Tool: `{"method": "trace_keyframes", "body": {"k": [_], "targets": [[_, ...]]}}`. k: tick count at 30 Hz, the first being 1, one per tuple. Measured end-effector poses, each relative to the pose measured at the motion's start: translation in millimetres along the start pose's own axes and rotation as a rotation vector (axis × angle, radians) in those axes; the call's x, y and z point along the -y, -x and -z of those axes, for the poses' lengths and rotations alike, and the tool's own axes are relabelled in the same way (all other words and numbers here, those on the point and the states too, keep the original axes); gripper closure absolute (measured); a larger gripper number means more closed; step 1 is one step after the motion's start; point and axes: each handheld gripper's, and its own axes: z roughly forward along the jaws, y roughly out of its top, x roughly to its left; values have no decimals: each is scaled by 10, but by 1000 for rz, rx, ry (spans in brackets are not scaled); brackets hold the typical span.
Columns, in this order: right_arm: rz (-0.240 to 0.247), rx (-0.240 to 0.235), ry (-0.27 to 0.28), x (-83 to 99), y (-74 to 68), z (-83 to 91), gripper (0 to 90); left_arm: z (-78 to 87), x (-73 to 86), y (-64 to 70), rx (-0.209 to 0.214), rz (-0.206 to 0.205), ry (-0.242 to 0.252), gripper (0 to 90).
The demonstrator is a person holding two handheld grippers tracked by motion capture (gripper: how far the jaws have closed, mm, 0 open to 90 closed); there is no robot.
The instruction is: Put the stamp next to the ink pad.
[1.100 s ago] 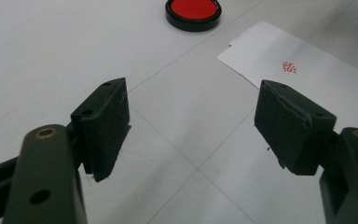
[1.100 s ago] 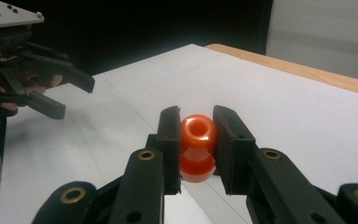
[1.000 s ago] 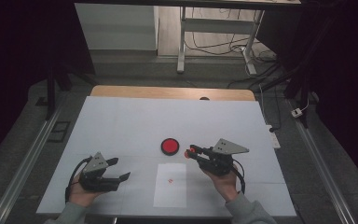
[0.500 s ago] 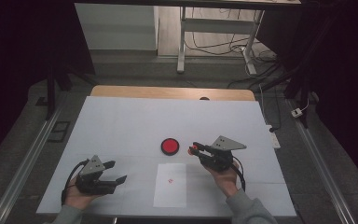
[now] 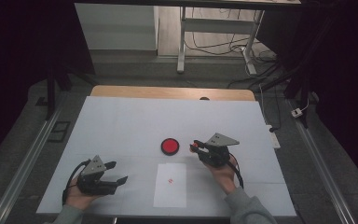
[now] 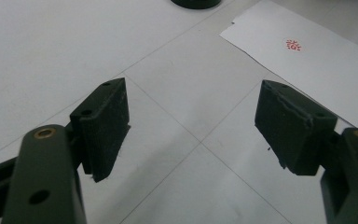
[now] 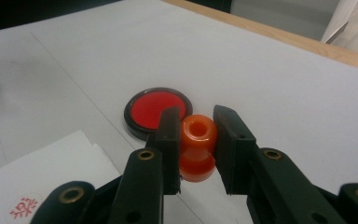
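A translucent orange stamp is seen at the lower middle of the right gripper view, clasped between the black jaws of the right gripper. Above and to its left, an ink pad is shown with a bright red face ringed in black. A white sheet of paper bearing a small red printed mark is seen at the lower middle of the high view. The table is covered in white, with a tan wooden edge at the upper side. The left gripper is black, with brass-coloured rivets.
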Motion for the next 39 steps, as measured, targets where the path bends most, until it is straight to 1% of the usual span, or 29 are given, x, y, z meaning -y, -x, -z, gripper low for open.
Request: {"method": "trace_keyframes", "body": {"k": [7,10,15,17,22,25,26,29,31,32,34,36,39], "targets": [[-1,5,-35,50,3,-121,716,1,-1,-5,-5,12,1,262],[9,6,-67,69,-3,-183,716,1,-3,-5,-6,12,0,261],[11,-3,-111,119,-17,-294,715,-14,-2,-6,-1,13,-3,261],[18,-8,-123,134,-24,-324,715,-17,-3,-8,-2,14,-3,261],[24,-2,-145,147,-36,-353,715,-9,-3,-10,-6,16,0,261],[22,-3,-148,151,-32,-357,712,-6,-2,-12,-6,18,1,261],[27,-3,-149,152,-33,-359,699,-5,-3,-13,-6,18,1,261],[38,4,-146,151,-36,-360,583,-5,-3,-15,-5,17,2,260],[30,9,-130,139,-31,-340,533,-6,-4,-17,-5,17,1,260],[23,-2,-111,132,-24,-329,518,-6,-4,-19,-6,19,2,260],[16,-5,-95,114,-15,-294,499,-3,-4,-33,-4,21,4,259],[8,-19,-78,106,-6,-272,488,-6,3,-44,-5,26,3,260],[7,-28,-75,92,2,-234,480,-12,8,-56,-3,29,0,259]]}}
